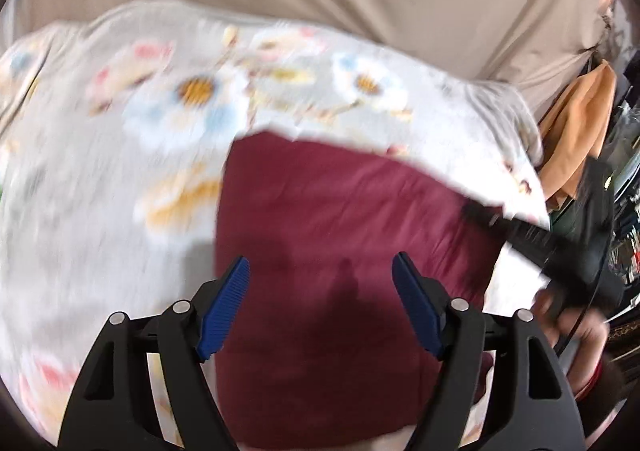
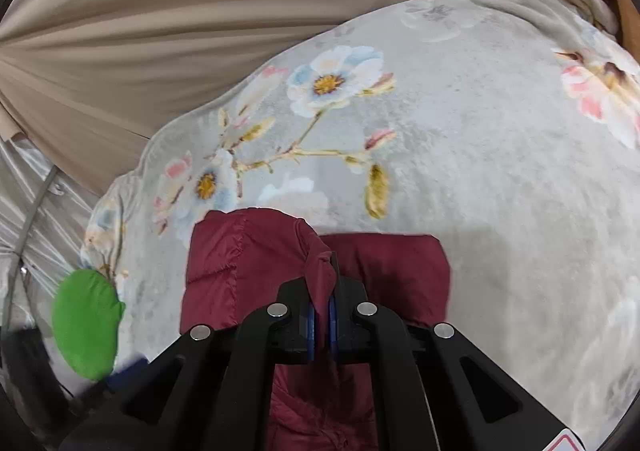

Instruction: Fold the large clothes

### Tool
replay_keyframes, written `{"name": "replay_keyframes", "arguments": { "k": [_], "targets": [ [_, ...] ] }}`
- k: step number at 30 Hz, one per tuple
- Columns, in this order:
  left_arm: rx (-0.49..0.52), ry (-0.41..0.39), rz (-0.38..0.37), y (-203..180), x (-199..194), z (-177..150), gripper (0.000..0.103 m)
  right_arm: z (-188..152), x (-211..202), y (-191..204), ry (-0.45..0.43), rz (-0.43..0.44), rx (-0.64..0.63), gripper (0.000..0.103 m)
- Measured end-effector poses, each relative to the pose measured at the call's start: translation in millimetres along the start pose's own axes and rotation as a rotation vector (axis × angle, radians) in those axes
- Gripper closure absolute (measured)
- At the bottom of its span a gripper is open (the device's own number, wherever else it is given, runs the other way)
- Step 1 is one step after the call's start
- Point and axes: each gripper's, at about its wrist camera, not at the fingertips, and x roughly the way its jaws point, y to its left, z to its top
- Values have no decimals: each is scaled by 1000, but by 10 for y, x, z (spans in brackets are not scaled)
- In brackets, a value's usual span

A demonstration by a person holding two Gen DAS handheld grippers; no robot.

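A dark red padded jacket [image 1: 344, 211] lies on a pale flowered blanket [image 1: 120, 155]. In the left wrist view my left gripper [image 1: 322, 271] hovers above the jacket, jaws wide apart, nothing between the blue pads [image 1: 224, 307]. The picture there is blurred. At the right edge of that view the right gripper [image 1: 480, 211] reaches onto the jacket's side. In the right wrist view my right gripper [image 2: 322, 315] is shut on a bunched fold of the red jacket [image 2: 240, 263], which is lifted and folded over the flat part [image 2: 396, 271].
The blanket [image 2: 480, 171] covers a bed, with beige sheeting [image 2: 200, 11] behind it. A green cloth [image 2: 86, 323] lies at the blanket's left edge. An orange garment [image 1: 576, 131] hangs at the right, by dark clutter. A hand [image 1: 576, 315] holds the right gripper.
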Motion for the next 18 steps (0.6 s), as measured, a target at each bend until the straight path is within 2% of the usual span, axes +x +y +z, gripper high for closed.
{"name": "replay_keyframes", "arguments": {
  "k": [2, 6, 8, 13, 14, 16, 18],
  "targets": [
    [30, 21, 42, -81, 257, 117, 31, 48, 114, -43, 12, -1, 21, 99],
    [21, 134, 101, -39, 885, 94, 31, 12, 393, -278, 68, -35, 81, 99],
    [31, 140, 129, -28, 1030, -1, 27, -81, 540, -447, 102, -64, 106, 100],
    [100, 143, 194, -117, 1222, -147, 18, -295, 811, -777, 147, -12, 183, 103],
    [97, 151, 194, -109, 1256, -151, 16, -279, 806, -791, 153, -8, 189, 103],
    [91, 157, 191, -64, 1300, -137, 13, -217, 647, -740, 123, -53, 173, 101],
    [92, 153, 188, -38, 1303, -146, 12, -187, 230, -537, 21, -99, 90, 97]
  ]
}}
